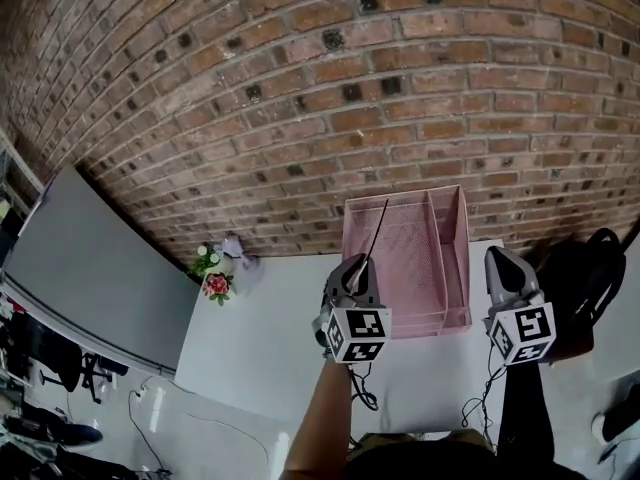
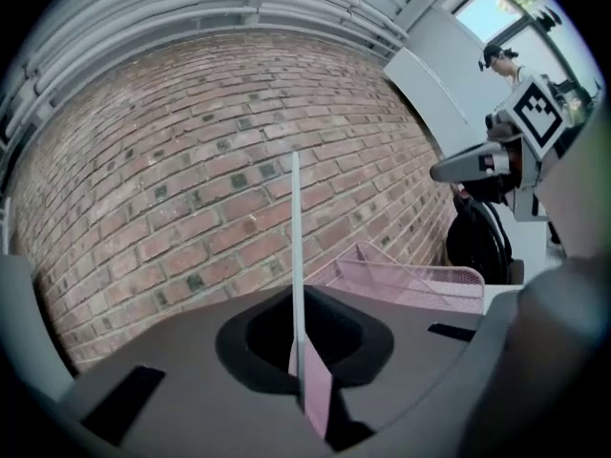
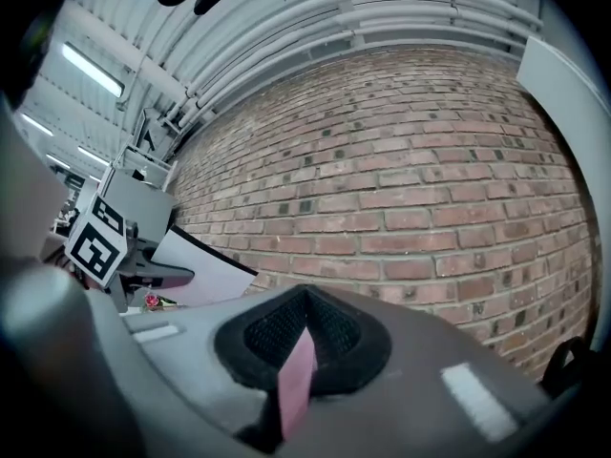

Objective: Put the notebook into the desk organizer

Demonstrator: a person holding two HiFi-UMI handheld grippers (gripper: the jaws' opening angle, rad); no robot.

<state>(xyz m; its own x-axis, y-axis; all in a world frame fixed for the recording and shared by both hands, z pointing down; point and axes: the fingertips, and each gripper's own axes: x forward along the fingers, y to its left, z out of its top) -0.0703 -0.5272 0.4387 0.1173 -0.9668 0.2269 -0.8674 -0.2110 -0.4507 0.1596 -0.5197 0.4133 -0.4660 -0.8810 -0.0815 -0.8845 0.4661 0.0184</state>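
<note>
The left gripper (image 1: pixel 355 268) clamps the thin notebook (image 1: pixel 377 230) on edge, long axis pointing ahead. The pink mesh desk organizer (image 1: pixel 445 258) lies just ahead of it, slightly right and lower. The right gripper (image 1: pixel 505 263) is closed and empty.

- In front of me a red brick wall (image 1: pixel 320 88) rises behind my white worktop (image 1: pixel 270 338).
- A small bunch of flowers (image 1: pixel 214 274) stands at the far left corner of the worktop.
- A big grey board (image 1: pixel 90 268) is to the left of the worktop.
- A black bag (image 1: pixel 585 278) is just beside its right edge.
- Grey pipes (image 3: pixel 382 17) run above the wall.
</note>
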